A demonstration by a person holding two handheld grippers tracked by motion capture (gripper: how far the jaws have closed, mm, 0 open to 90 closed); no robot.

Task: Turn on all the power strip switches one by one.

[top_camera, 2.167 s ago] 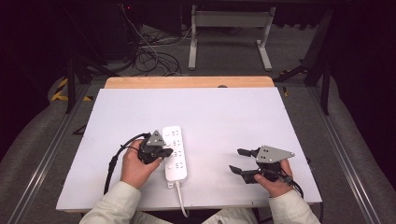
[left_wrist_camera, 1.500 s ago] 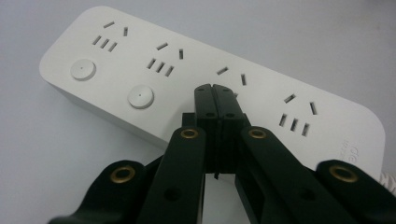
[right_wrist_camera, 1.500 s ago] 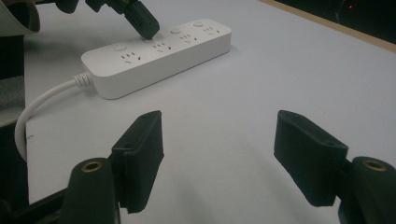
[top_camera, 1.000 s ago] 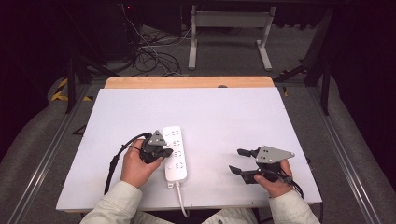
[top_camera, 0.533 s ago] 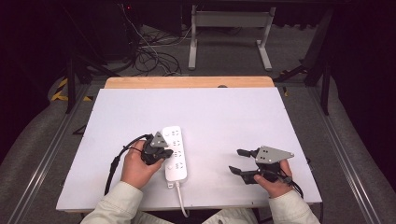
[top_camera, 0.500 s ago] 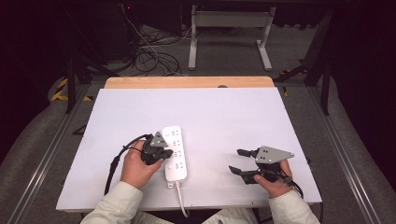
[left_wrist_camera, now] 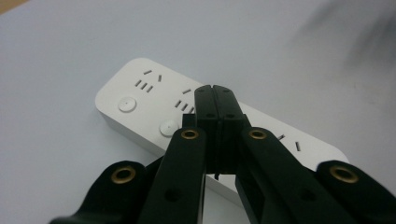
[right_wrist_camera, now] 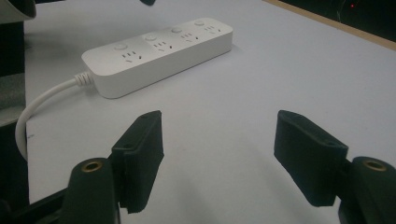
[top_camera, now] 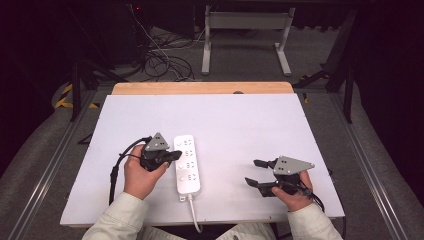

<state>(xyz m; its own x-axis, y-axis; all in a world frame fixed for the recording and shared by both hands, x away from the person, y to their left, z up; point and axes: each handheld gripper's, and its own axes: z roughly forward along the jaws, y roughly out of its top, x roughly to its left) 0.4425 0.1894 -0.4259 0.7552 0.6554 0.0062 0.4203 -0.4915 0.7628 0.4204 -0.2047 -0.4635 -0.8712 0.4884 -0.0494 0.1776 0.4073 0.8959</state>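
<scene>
1. A big white table top [top_camera: 250,125] sits in a dark room. A strip of bare wood [top_camera: 200,88] runs along its far edge. Behind it lie tangled black cables [top_camera: 165,60] on a grey floor, next to a grey metal stand [top_camera: 245,30].
2. At the left, the table edge meets a grey rail [top_camera: 45,175] with a bit of yellow and black tape [top_camera: 64,96] near it. The left part of the table is bare.
3. The left gripper [top_camera: 172,155] is held in a hand [top_camera: 140,175] in a pale sleeve. Its two black jaws are pressed tight together with nothing between them. The tip is over the power strip [top_camera: 186,164] (in the left gripper view it sits right above a round button, but I cannot tell if it touches).
4. The power strip is white, long and smooth with round corners. It lies flat near the front edge, left of the middle. Its white cord [top_camera: 194,215] runs off the front of the table.
5. Between the strip and the right gripper the table is bare and wide.
6. The right gripper [top_camera: 256,172] is held low near the front right corner. Its jaws are spread wide apart and hold nothing. It has a grey three-cornered plate [top_camera: 292,165] on top.
</scene>
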